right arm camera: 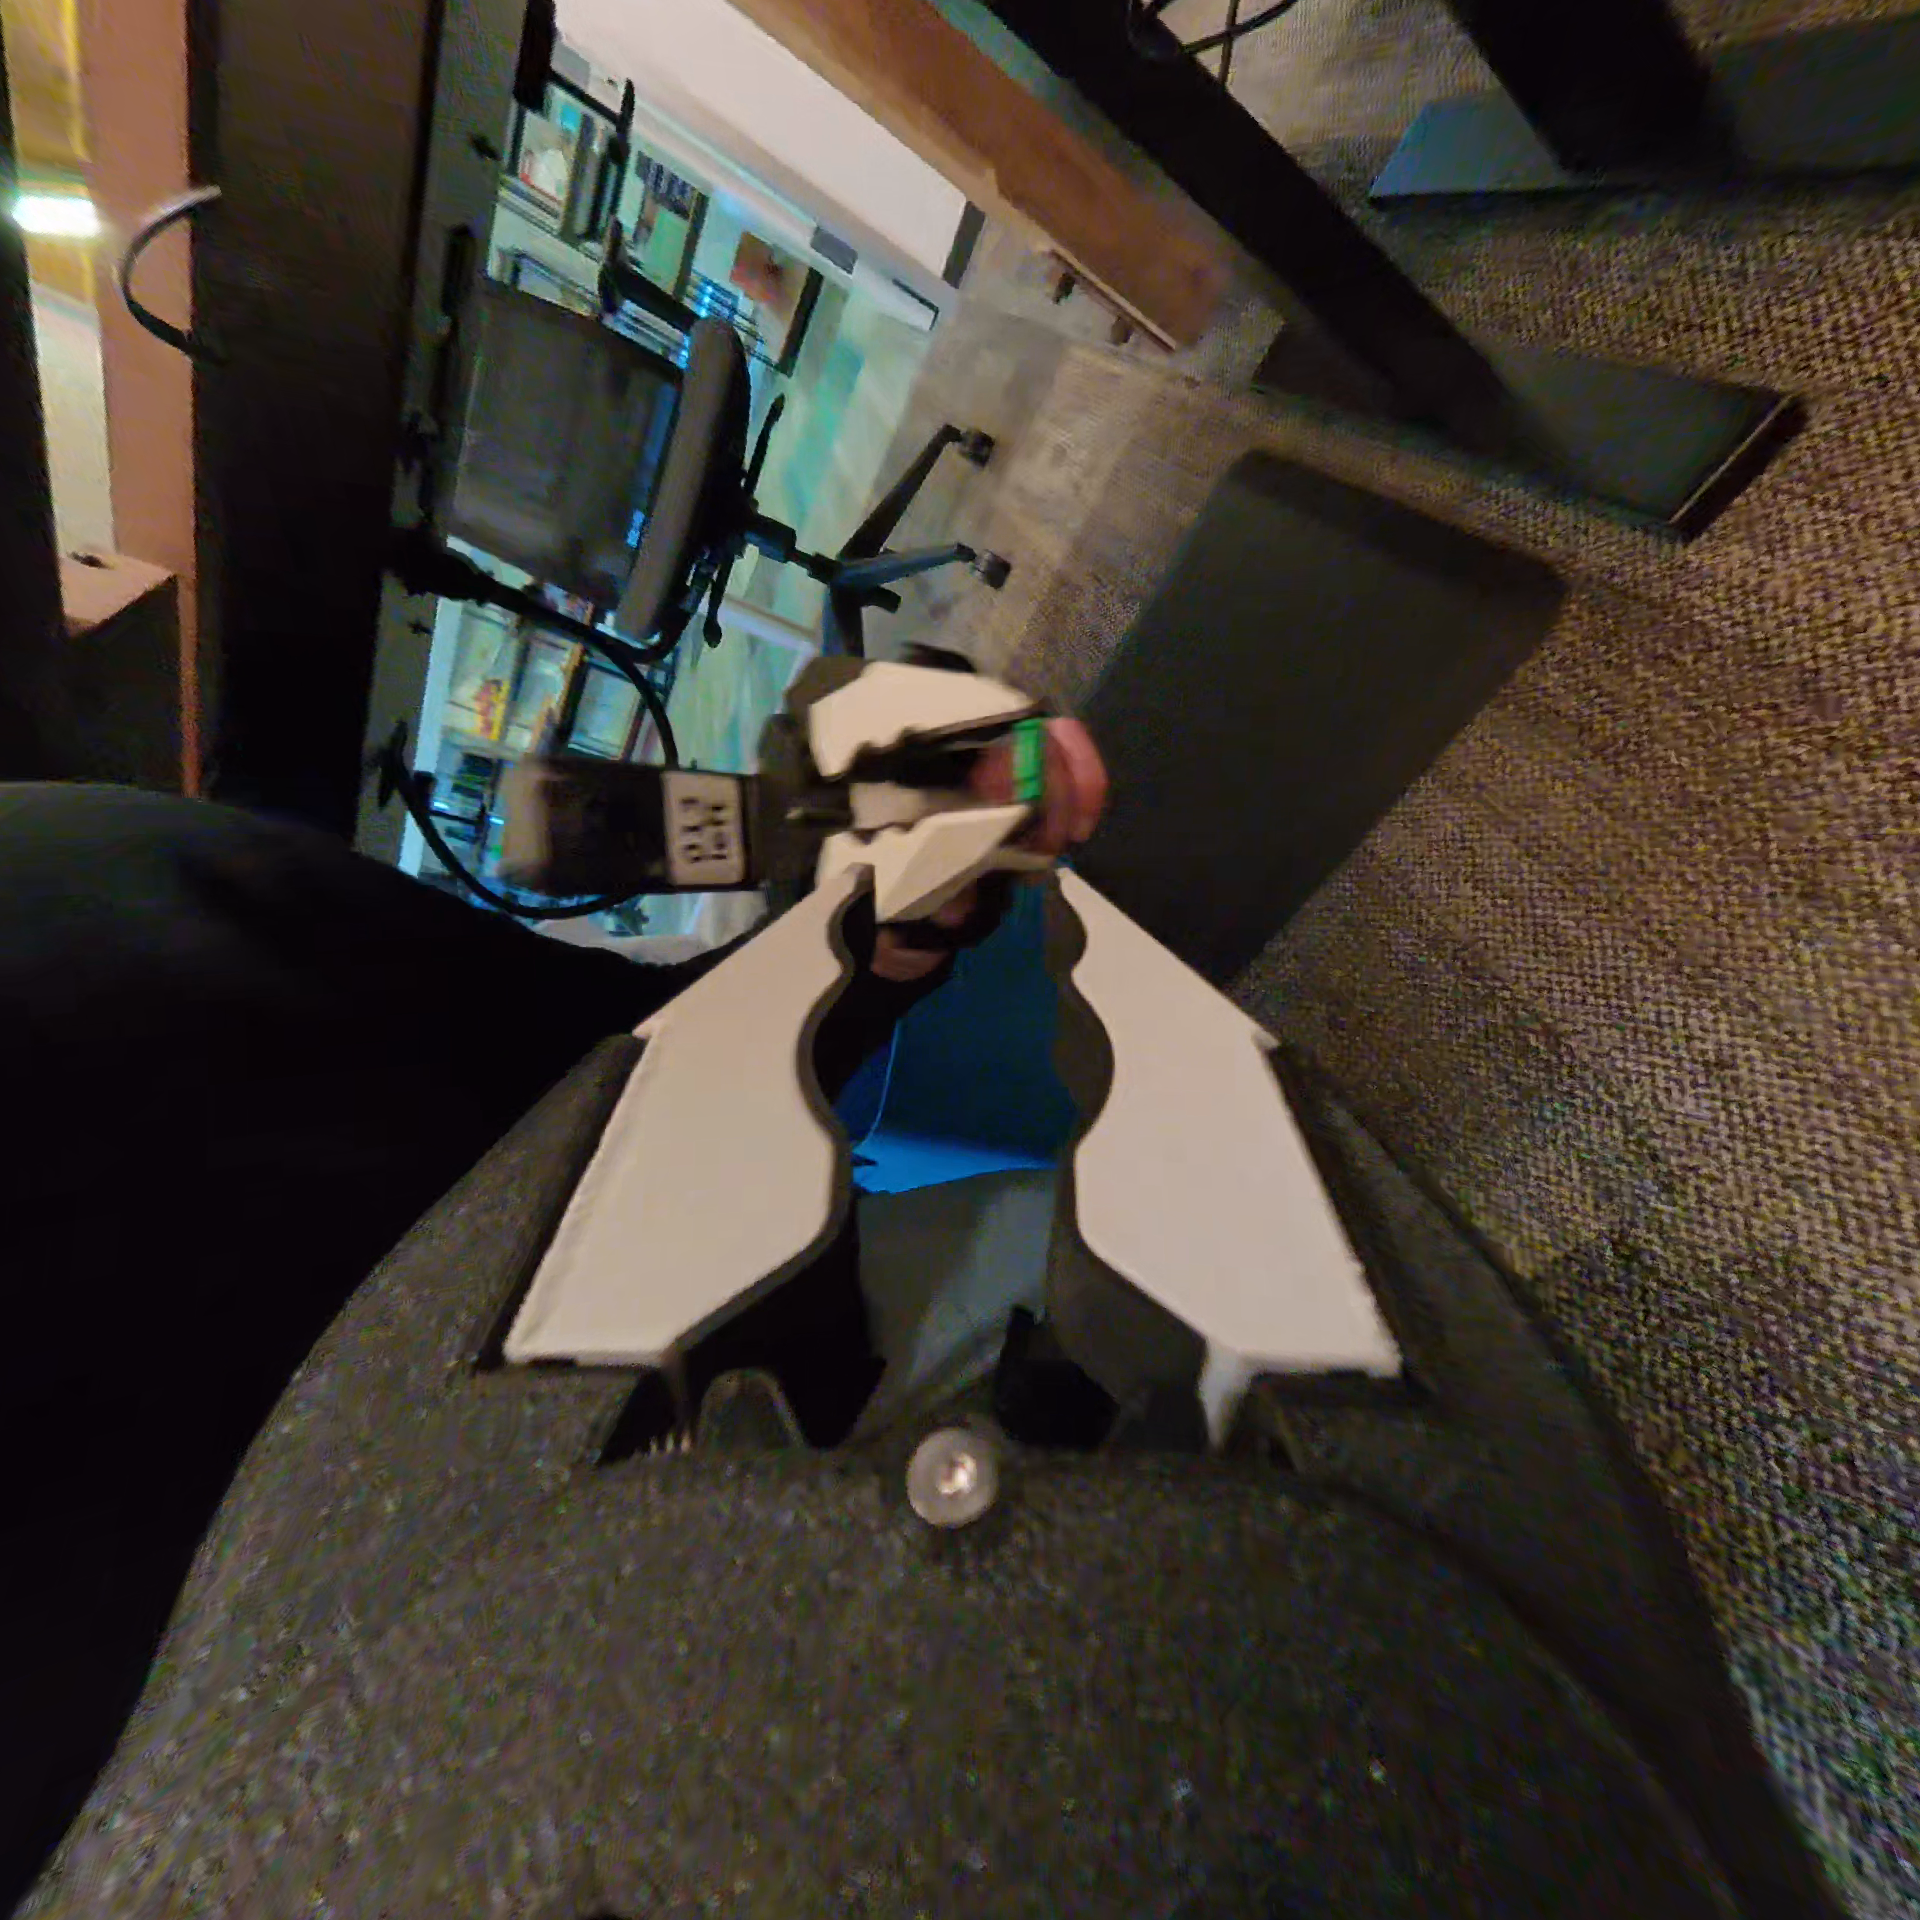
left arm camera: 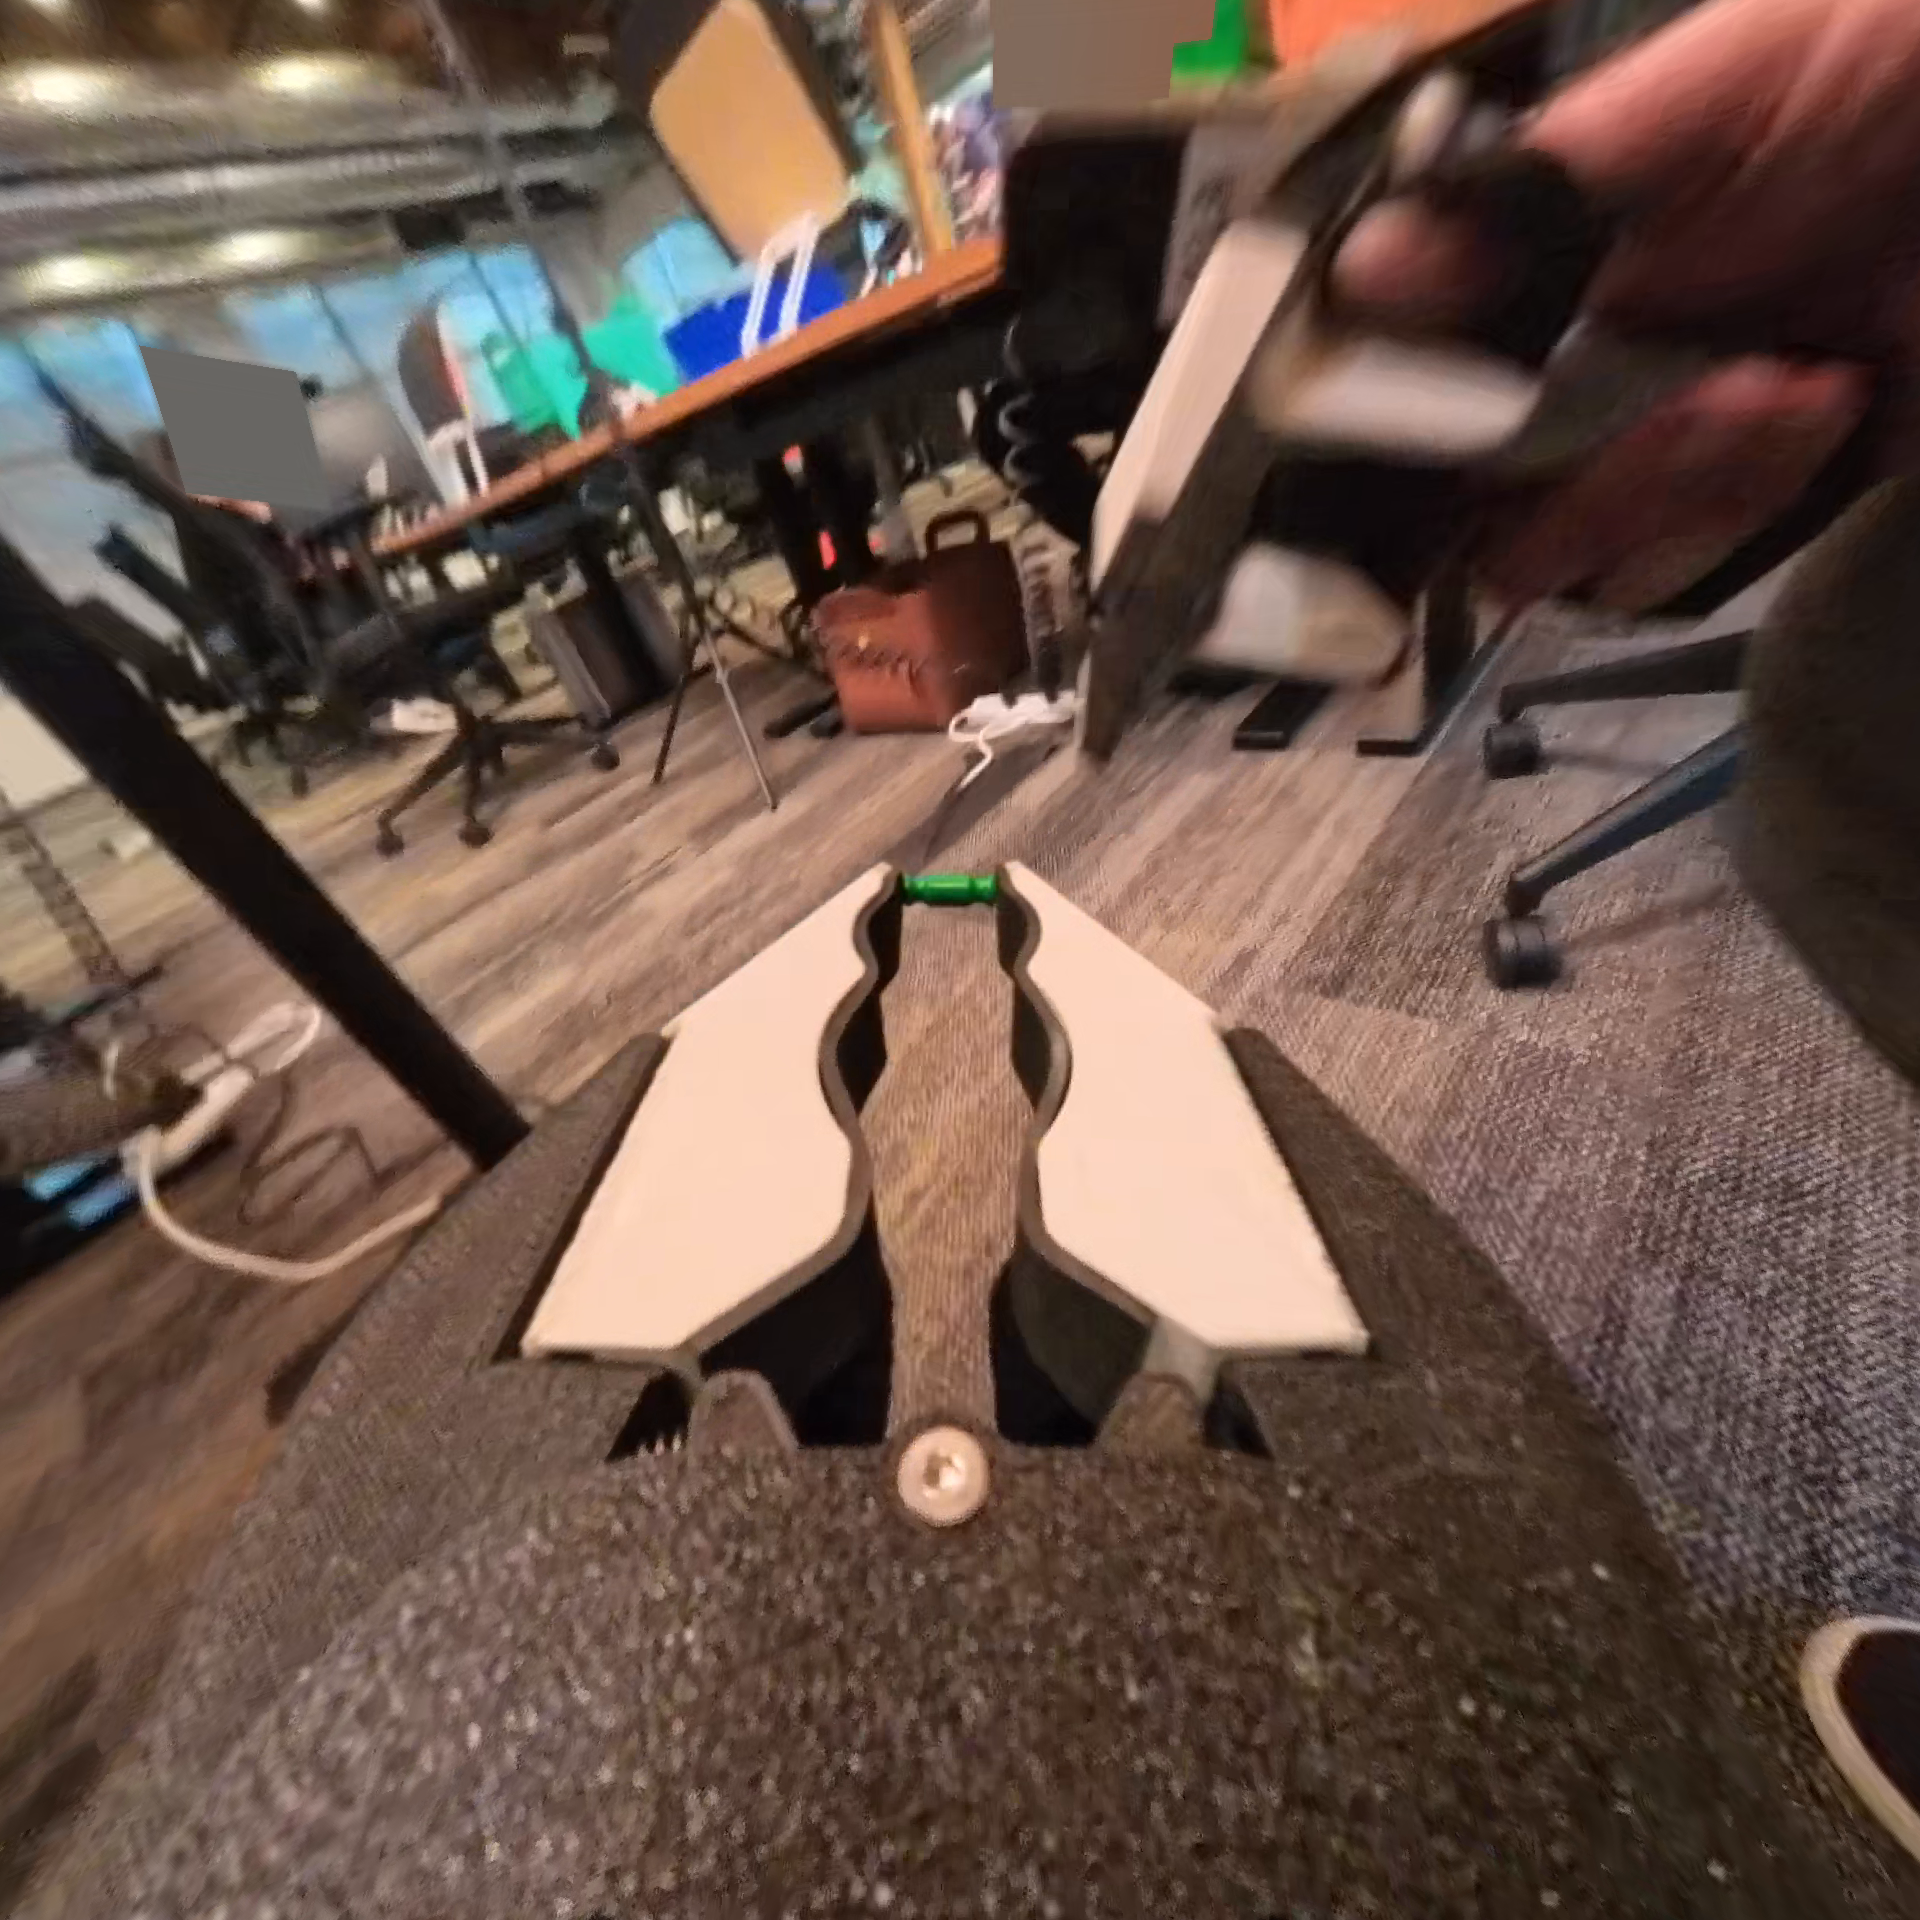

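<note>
In the left wrist view my left gripper [left arm camera: 951,890] is shut on a small green peg [left arm camera: 951,888], pinched crosswise between its white fingertips above grey carpet [left arm camera: 1455,1195]. A hand [left arm camera: 1714,208] holds the right gripper at the upper right, blurred, with its white fingers [left arm camera: 1174,416] pointing down. In the right wrist view my right gripper [right arm camera: 961,894] is open and empty. Just beyond its tips is the left gripper, with the green peg [right arm camera: 1029,764] in its fingers.
A black desk leg [left arm camera: 239,831] slants at the left, with a white power strip [left arm camera: 197,1117] and cables behind it. A brown bag [left arm camera: 925,634] and office chairs stand under a long desk. Chair casters [left arm camera: 1522,951] and a shoe [left arm camera: 1870,1704] are on the right. A dark mat [right arm camera: 1299,675] lies on the carpet.
</note>
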Motion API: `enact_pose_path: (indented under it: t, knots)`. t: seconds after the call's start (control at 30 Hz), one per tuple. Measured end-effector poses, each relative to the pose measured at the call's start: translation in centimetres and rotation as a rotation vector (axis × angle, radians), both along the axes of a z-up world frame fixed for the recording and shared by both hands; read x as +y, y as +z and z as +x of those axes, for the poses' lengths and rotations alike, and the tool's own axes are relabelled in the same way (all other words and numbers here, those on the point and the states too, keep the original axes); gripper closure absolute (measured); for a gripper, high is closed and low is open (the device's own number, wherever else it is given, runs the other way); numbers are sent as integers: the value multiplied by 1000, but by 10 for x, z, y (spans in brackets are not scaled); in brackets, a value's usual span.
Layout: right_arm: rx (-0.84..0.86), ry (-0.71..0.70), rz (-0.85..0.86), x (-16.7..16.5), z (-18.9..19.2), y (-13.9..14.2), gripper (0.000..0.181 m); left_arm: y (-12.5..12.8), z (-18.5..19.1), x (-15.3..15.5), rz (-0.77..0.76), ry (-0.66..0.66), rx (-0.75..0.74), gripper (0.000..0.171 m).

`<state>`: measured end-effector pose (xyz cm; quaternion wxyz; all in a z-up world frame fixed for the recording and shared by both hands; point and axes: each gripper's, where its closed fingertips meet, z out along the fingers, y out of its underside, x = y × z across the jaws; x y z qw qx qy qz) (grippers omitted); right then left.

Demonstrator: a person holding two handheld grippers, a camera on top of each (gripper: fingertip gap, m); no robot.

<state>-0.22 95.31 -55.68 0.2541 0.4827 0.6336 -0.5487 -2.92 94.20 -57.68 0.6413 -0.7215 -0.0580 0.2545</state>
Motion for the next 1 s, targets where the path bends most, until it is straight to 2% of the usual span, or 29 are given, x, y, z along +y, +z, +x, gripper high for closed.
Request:
enact_pose_path:
  t: [0.07, 0.13, 0.23, 0.3, 0.43, 0.63, 0.7, 0.73, 0.83, 1.0]
  knots:
    - [8, -7, -45, 1, -2, 5, 152, 26, 17, 10, 33, -61, 8, 155]
    - [-1, 5, -147, -2, 1, 18, 153, 41, 29, 16, 25, -82, 49, 155]
    - [-27, 131, -254, -17, 22, 31, 153, 58, 40, 16, 41, -87, 70, 156]
    - [-27, 188, -272, -26, 32, 35, 154, 60, 45, 15, 20, -88, 83, 156]
    - [14, 202, -318, -33, 39, 49, 178, 65, 61, 15, 1, -108, 111, 155]
    - [71, 251, -347, -48, 41, 61, 179, 79, 63, 1, -10, -35, 116, 155]
    - [91, 243, -362, -53, 35, 66, 178, 86, 59, -12, -9, 17, 109, 150]
    - [113, 233, -369, -55, 30, 71, 179, 89, 55, -21, -6, 53, 98, 142]
    - [186, 215, -362, -65, 15, 84, 178, 89, 48, -55, 0, 173, 37, 140]
    - [390, 220, -310, -92, 1, 137, 178, 42, 48, -99, -146, 296, -15, 146]
